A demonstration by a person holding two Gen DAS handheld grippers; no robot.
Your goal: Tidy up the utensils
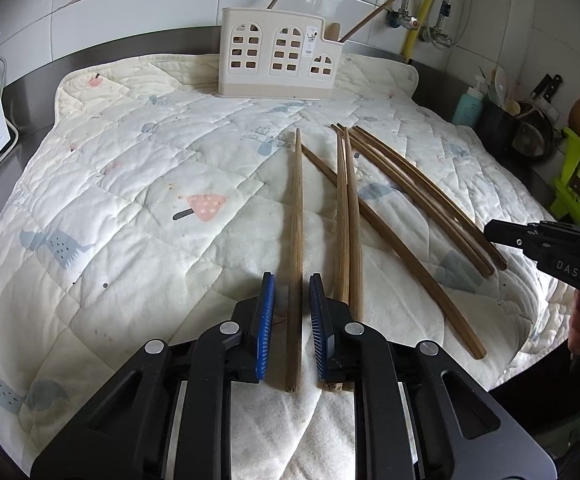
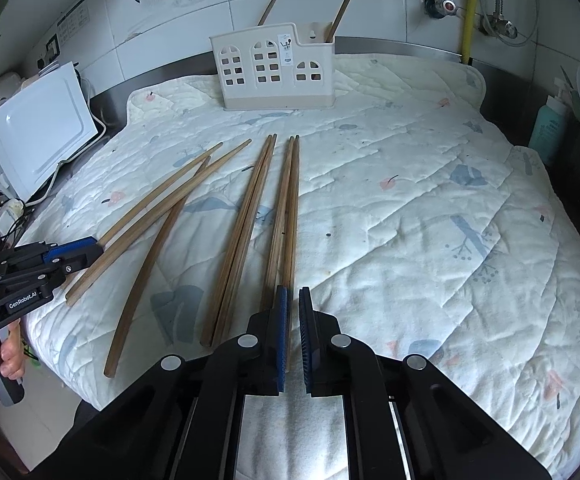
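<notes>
My left gripper (image 1: 292, 312) has its blue pads (image 1: 267, 312) spread, one on either side of a single chopstick (image 1: 297, 216) that lies on the quilted mat (image 1: 130, 184); nothing is pinched yet; I judge this the pick-up step, and the next move calls for closing squarely on that stick and lifting it without dragging the pair (image 1: 348, 216) lying just beside it. My right gripper (image 2: 294, 336) also has its fingers parted, with only a narrow gap between them, low over the near ends of the rightmost chopsticks (image 2: 290, 216); whether the left pad touches one I cannot tell. The remaining chopsticks (image 2: 246, 224) lie loose on the mat, one curved stick (image 2: 154, 256) crossing under others, so a lift there may disturb its neighbours. The holder (image 1: 276, 58), a cream caddy with window cut-outs, stands at the far edge of the mat with two sticks already leaning inside; the way to it looks free. A white appliance (image 2: 38, 128) and a teal bottle (image 2: 548, 128) sit well apart.
</notes>
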